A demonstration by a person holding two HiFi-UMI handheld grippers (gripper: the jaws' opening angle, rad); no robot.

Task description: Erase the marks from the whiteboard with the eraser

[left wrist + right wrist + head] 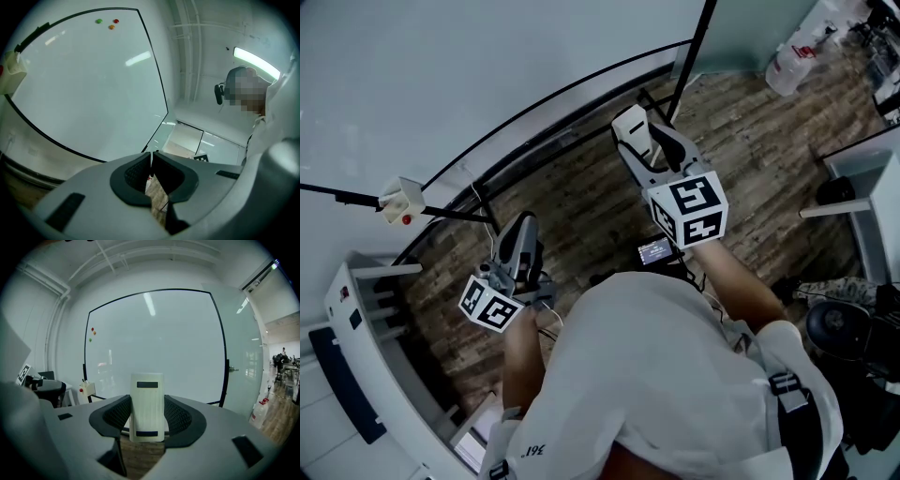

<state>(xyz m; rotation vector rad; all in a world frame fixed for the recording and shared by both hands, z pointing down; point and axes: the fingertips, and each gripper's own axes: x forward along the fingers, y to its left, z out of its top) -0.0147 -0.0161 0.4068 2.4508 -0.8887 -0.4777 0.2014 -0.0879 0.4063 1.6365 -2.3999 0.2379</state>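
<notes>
The whiteboard (450,75) fills the upper left of the head view, black-framed and standing on a wood floor. I see no pen marks on it in any view, only three small coloured magnets (108,22). My right gripper (642,141) is shut on the white eraser (630,127), held a short way in front of the board's lower edge. In the right gripper view the eraser (147,406) stands upright between the jaws, facing the whiteboard (154,343). My left gripper (520,234) hangs lower at the left, shut and empty; the left gripper (151,164) jaws touch.
A small white holder (401,202) with a red dot hangs on the board's lower frame. A white shelf unit (366,347) stands at the left. At the right are a white desk (872,206), a black chair (844,328) and a plastic jug (792,56).
</notes>
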